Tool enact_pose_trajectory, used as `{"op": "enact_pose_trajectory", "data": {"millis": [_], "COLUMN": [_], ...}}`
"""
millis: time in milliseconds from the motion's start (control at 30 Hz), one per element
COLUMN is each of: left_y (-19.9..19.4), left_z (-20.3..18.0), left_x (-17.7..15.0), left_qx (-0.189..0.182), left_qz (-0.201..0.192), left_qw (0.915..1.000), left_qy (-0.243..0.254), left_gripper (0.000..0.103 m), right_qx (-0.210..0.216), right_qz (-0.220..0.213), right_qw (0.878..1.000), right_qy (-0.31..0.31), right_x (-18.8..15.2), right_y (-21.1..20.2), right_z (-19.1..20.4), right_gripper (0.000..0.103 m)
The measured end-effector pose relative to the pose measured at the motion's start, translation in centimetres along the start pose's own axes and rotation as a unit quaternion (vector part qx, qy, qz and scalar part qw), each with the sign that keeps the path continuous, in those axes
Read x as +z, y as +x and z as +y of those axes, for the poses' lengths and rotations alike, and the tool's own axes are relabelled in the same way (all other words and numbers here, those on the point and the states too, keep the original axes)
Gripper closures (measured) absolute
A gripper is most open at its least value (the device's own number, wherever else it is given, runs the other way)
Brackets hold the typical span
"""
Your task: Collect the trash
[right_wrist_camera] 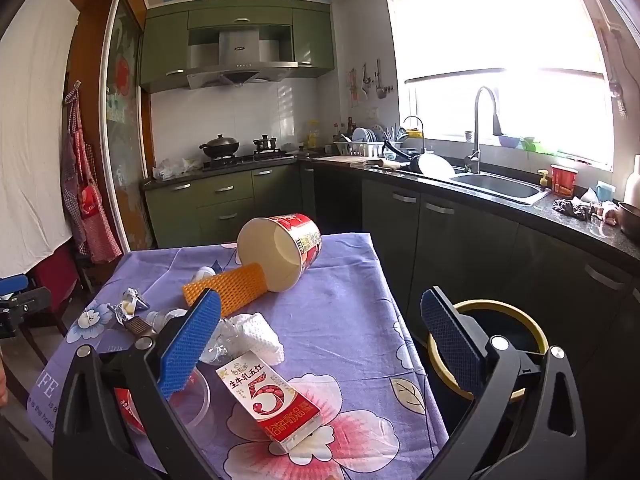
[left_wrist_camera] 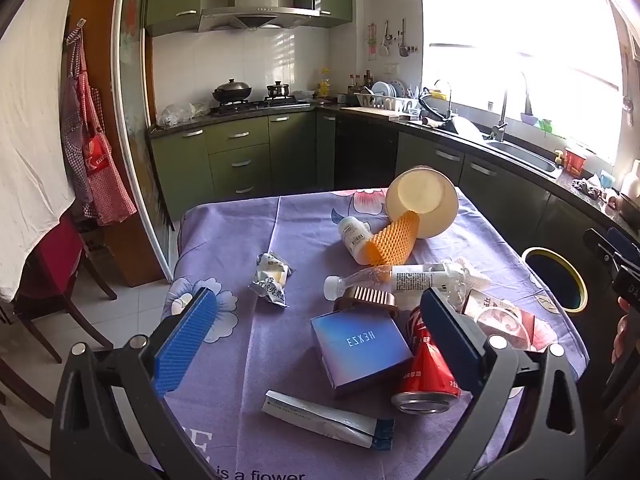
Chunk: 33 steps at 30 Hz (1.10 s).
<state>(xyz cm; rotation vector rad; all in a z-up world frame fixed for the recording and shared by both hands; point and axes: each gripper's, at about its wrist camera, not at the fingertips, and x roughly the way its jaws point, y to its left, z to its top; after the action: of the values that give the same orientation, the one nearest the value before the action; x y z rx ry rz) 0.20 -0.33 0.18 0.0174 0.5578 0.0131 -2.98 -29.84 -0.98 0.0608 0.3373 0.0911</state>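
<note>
**Ana:** Both grippers stand spread wide with nothing between the pads. Left gripper (left_wrist_camera: 318, 332) hangs tilted down over the near half of the purple flowered tablecloth (left_wrist_camera: 248, 240); right gripper (right_wrist_camera: 320, 340) sits closer to level, over the cloth's right edge.

**Ben:** What can't you make out?

**Ana:** From the left wrist, the right blue pad covers part of the red can (left_wrist_camera: 428, 368) lying on its side, and the milk carton (left_wrist_camera: 504, 320) behind it is half hidden. A brown ribbed thing (left_wrist_camera: 370, 298) pokes out from behind the blue box (left_wrist_camera: 360, 348); I cannot tell what it is. The clear bottle (left_wrist_camera: 360, 282) is tangled with white foam netting (left_wrist_camera: 474, 276). From the right wrist, the left pad hides most of the heap, and the lettering on the cloth is cut off at the frame's bottom.

**Ben:** And the rest of the trash?

**Ana:** All on the table: a tipped paper tub (right_wrist_camera: 280, 252) with orange foam netting (right_wrist_camera: 228, 288) touching its mouth, a white pill bottle (left_wrist_camera: 354, 236) beside that, a crumpled wrapper (left_wrist_camera: 272, 280) alone towards the left, a flat sachet (left_wrist_camera: 328, 420) nearest the left gripper.

**Ben:** The bin?

**Ana:** Yellow-rimmed bin (right_wrist_camera: 532, 332) on the floor just beside the table's right edge, partly behind the right gripper's finger.
</note>
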Motion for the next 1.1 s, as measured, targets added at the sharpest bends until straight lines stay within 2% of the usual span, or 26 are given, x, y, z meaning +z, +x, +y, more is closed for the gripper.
{"op": "enact_pose_trajectory", "data": {"millis": [1100], "left_y": [-0.26], "left_z": [-0.27], "left_x": [0.7], "left_qx": [-0.005], "left_qz": [-0.002], "left_qw": [1.0], "left_qy": [0.007], "left_gripper": [0.006], "right_qx": [0.004], "right_qz": [0.004], "right_qw": [1.0], "right_qy": [0.002], "right_x": [-0.91], "right_y": [0.59], "right_z": [0.62], "right_gripper": [0.004]}}
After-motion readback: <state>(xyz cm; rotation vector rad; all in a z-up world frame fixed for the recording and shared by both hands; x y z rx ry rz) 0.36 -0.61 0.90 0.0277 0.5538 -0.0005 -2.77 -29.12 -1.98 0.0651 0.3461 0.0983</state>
